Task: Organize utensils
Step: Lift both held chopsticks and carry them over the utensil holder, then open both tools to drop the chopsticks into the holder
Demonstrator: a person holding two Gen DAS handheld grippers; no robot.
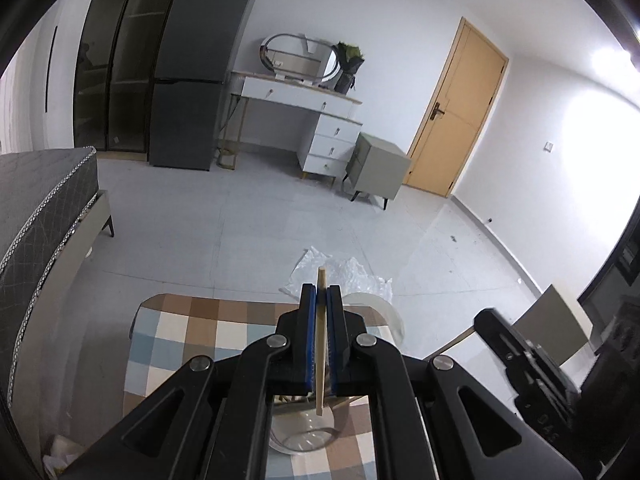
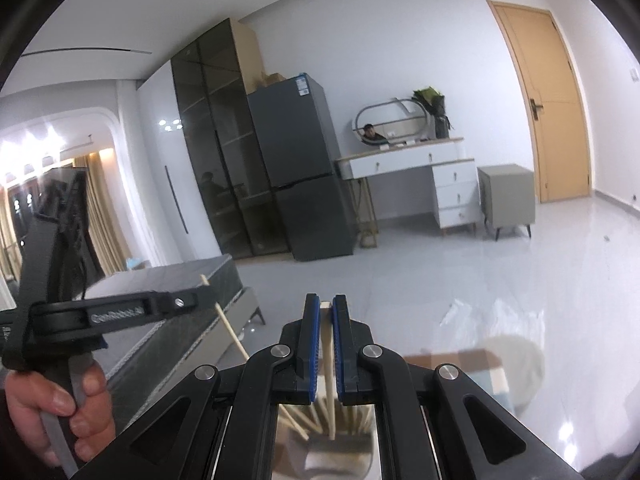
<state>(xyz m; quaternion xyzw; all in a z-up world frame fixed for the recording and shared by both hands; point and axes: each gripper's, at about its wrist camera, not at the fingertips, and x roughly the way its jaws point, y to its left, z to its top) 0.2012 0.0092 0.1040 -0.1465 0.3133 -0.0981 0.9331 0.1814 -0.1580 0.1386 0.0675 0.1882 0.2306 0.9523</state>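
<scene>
My left gripper (image 1: 321, 292) is shut on a pale wooden chopstick (image 1: 320, 380) that stands nearly upright between the blue pads, above a clear glass holder (image 1: 304, 434) on the checked tablecloth (image 1: 180, 332). My right gripper (image 2: 326, 304) is shut on a second chopstick (image 2: 329, 400), whose lower end hangs among several chopsticks in the holder (image 2: 316, 424) beneath it. In the right wrist view the left gripper (image 2: 196, 298) shows at the left with its chopstick (image 2: 230, 332) slanting down, gripped by a hand (image 2: 60, 404). The right gripper (image 1: 486, 320) appears at the right edge of the left wrist view.
A white round dish (image 1: 386, 312) sits at the table's far edge. Crumpled clear plastic (image 1: 344, 272) lies on the floor beyond. A dark bed (image 1: 44, 208) is to the left. A fridge (image 1: 192, 80), a white dressing table (image 1: 320, 120), a grey nightstand (image 1: 378, 164) and a door (image 1: 456, 112) line the far wall.
</scene>
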